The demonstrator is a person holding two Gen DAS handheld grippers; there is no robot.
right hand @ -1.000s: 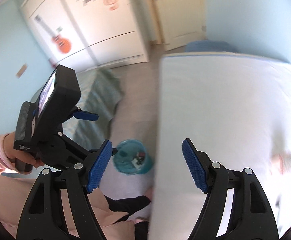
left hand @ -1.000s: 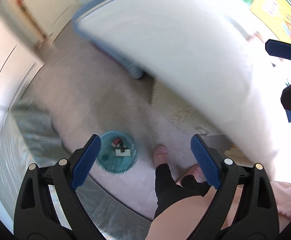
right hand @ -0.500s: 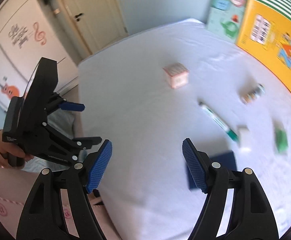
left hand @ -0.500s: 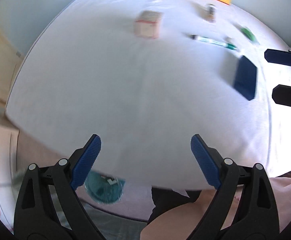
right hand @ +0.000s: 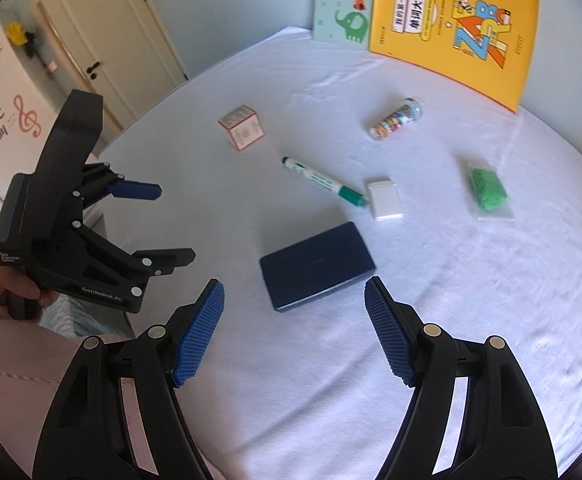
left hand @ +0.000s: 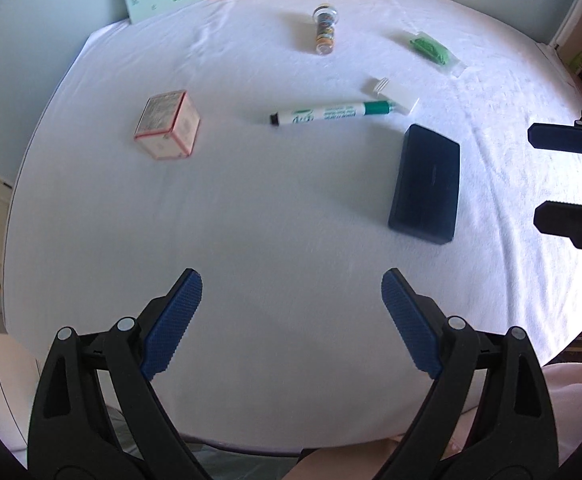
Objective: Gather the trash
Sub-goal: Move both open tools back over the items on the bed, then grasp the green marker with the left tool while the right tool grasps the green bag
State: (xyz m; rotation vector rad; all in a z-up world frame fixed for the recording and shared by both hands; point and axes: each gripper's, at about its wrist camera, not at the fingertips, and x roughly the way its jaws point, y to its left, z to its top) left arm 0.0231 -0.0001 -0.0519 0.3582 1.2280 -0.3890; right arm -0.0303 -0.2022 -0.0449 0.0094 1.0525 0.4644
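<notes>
Left gripper (left hand: 291, 312): hangs over the near part of the white table (left hand: 271, 220), its blue pads spread wide with nothing between them; in the right wrist view it shows at the left (right hand: 163, 224), a person's hand (right hand: 15, 296) on its handle, jaws apart and empty.
Small pink-edged box (left hand: 167, 125): furthest left of the loose things, alone on the sheet, well apart from the rest; also at (right hand: 242, 126).
Green marker (left hand: 333, 112): lies about level across the middle, black tip toward the box, green cap end touching or just beside the white case.
Tube of coloured beads (left hand: 324, 29): on its side toward the far edge, near the books; also at (right hand: 397, 118).
White flat case (left hand: 391, 90): just right of the marker's cap; also at (right hand: 384, 199).
Dark blue case (left hand: 425, 184): flat on the table, nearest to the right gripper; in the right wrist view (right hand: 317, 266) it lies just ahead of the pads, not touched.
Green packet (left hand: 431, 49): clear bag of green bits, far right; also at (right hand: 487, 189).
Right gripper (right hand: 294, 330): released, fingers wide, nothing held; its tips show at the right edge (left hand: 559, 176).
Books: a yellow book (right hand: 451, 28) and an elephant book (right hand: 345, 8) lean upright against the wall.
</notes>
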